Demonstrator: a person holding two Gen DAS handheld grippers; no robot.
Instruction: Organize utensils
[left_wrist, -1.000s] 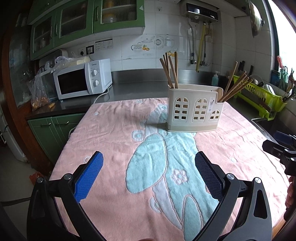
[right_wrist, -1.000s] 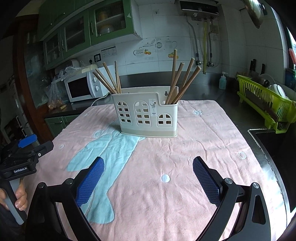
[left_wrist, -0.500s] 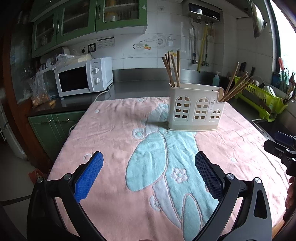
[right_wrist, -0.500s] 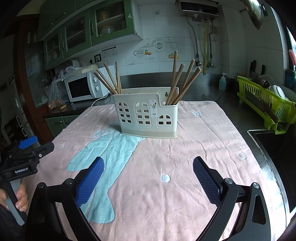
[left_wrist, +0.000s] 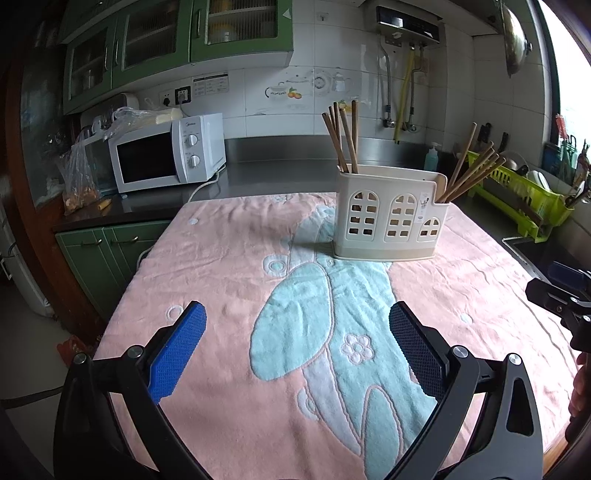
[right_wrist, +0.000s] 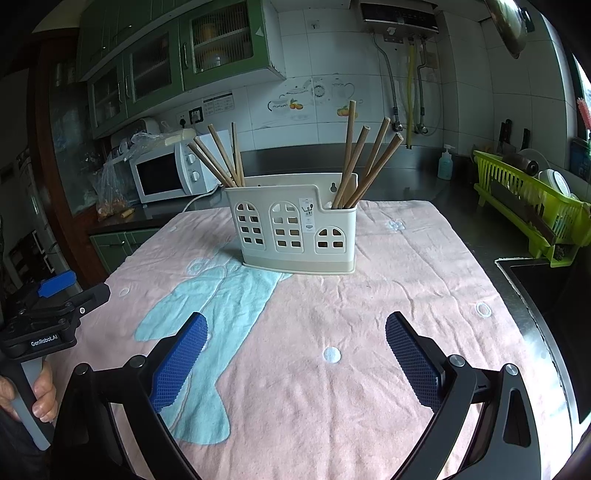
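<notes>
Both the left gripper (left_wrist: 297, 325) and right gripper (right_wrist: 295, 334) hang spread wide, holding nothing. The utensil holder (right_wrist: 295, 232) stands well beyond them, chopsticks (right_wrist: 364, 162) in its end compartments.

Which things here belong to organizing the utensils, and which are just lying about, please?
Job:
chopsticks
holder
left gripper
right gripper

Lying about:
microwave
dish rack
soap bottle
plastic bag
towel

Holder (right_wrist: 295, 236): on the towel (right_wrist: 332, 314), toward its far end.
Chopsticks: one bunch (right_wrist: 221, 155) in the holder's left compartment, another (right_wrist: 365, 162) in its right.
Microwave (right_wrist: 166, 173): on the counter behind, to the left.
Dish rack (right_wrist: 532, 210): right of the towel.
</notes>
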